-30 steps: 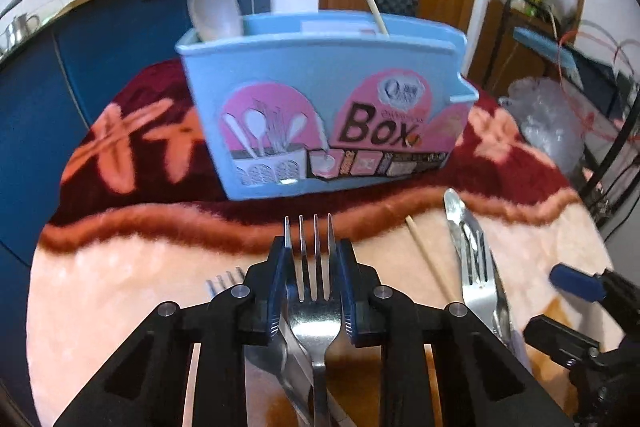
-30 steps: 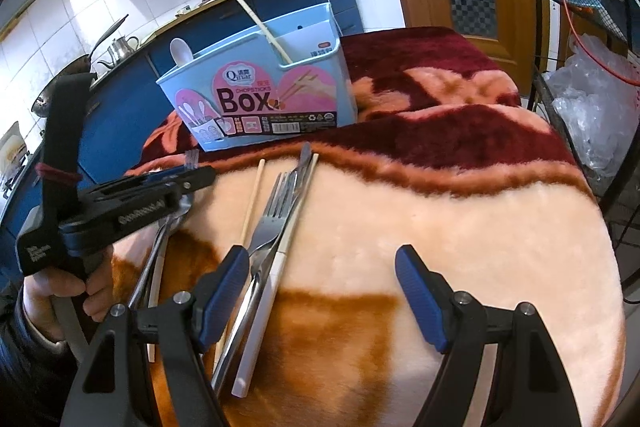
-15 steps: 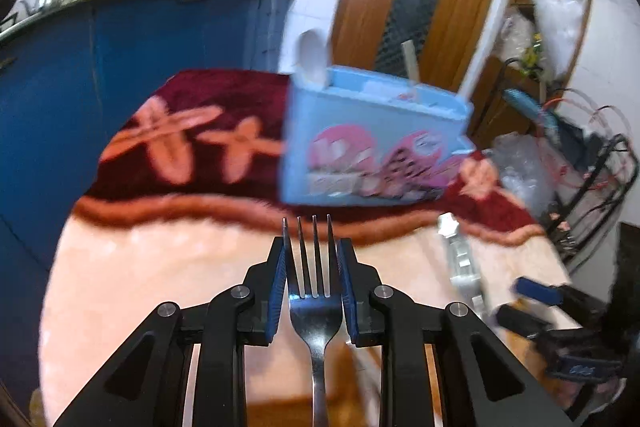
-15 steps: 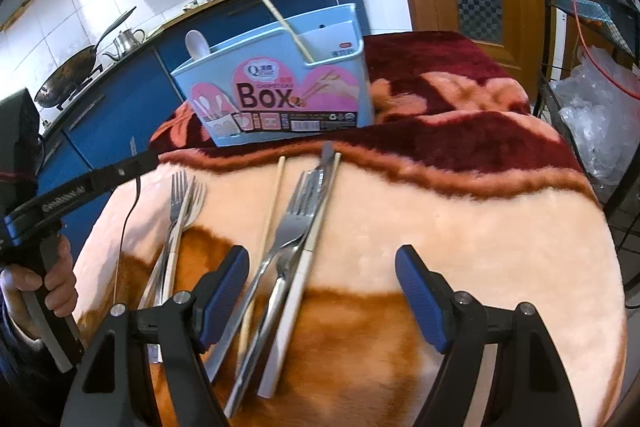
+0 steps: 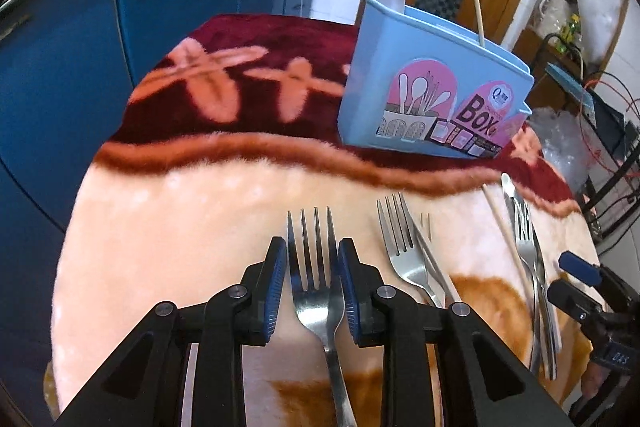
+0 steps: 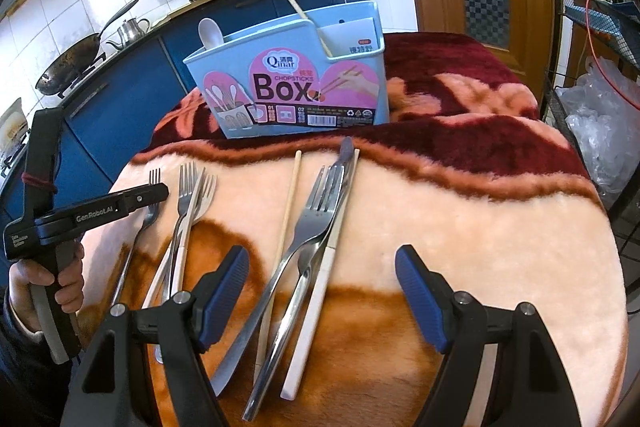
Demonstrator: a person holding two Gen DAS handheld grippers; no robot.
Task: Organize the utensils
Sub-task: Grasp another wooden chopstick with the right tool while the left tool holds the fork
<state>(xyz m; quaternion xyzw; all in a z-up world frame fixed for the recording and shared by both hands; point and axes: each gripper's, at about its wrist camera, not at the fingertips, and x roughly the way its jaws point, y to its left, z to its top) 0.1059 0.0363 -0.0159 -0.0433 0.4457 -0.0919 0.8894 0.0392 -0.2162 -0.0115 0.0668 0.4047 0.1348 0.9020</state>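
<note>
1. The left gripper (image 5: 313, 283) has a steel fork (image 5: 316, 291) between its blue pads; the fork's head fills the gap, tines pointing ahead past the fingertips and handle running back under the gripper. The pads sit against or just beside its edges, and which of the two I cannot tell.
2. The blue chopsticks box (image 5: 432, 99) stands ahead and to the right of the left gripper, well apart, on the dark red part of the blanket (image 5: 192, 211).
3. Two more forks (image 5: 404, 251) lie just right of the left gripper.
4. The right gripper (image 6: 322, 297) hovers with jaws wide apart and nothing clamped.
5. Beneath it and reaching ahead lie a fork (image 6: 316, 215), a knife (image 6: 340, 203) and a chopstick (image 6: 288, 203); the box (image 6: 296, 87) stands straight ahead beyond them.
6. A hand (image 6: 44, 279) holds the left gripper's handle at the right gripper's far left.
</note>
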